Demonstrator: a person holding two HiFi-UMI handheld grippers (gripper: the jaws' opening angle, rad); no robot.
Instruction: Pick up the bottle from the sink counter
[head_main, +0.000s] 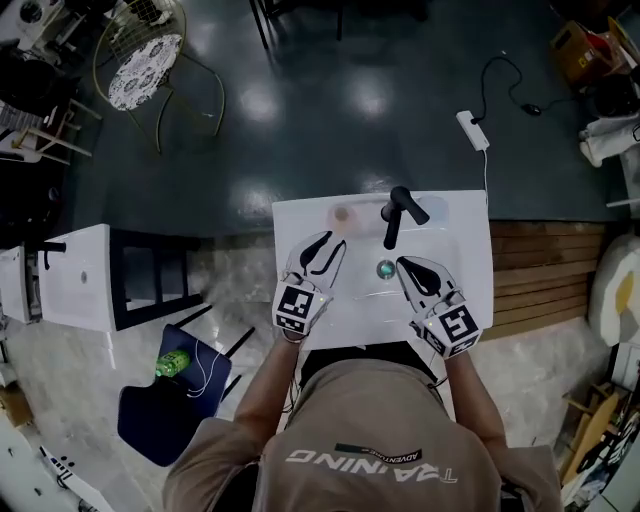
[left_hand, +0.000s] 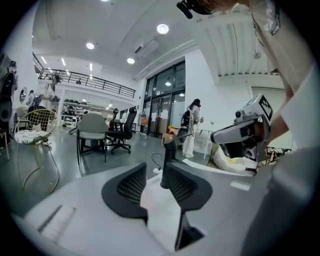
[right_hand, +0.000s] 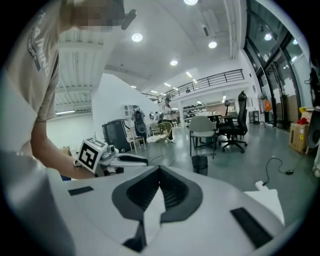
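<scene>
One bottle (head_main: 343, 214) sits on the white sink counter (head_main: 300, 222), at the back edge, just left of the single black faucet (head_main: 396, 215). From straight above it shows only as a faint pinkish round blob, so it is probably upright, long axis vertical, top toward the camera; hard to confirm. Two grippers hang over the basin, one on either side of the one drain (head_main: 385, 268). Left gripper (left_hand: 155, 172) — jaws partly apart, nothing pressed between them, tips near the bottle but short of it. Right gripper (right_hand: 160, 171) — jaws closed tip to tip, holding nothing. A second, green bottle (head_main: 172, 363) lies on a blue chair (head_main: 150, 415), well apart to the left.
</scene>
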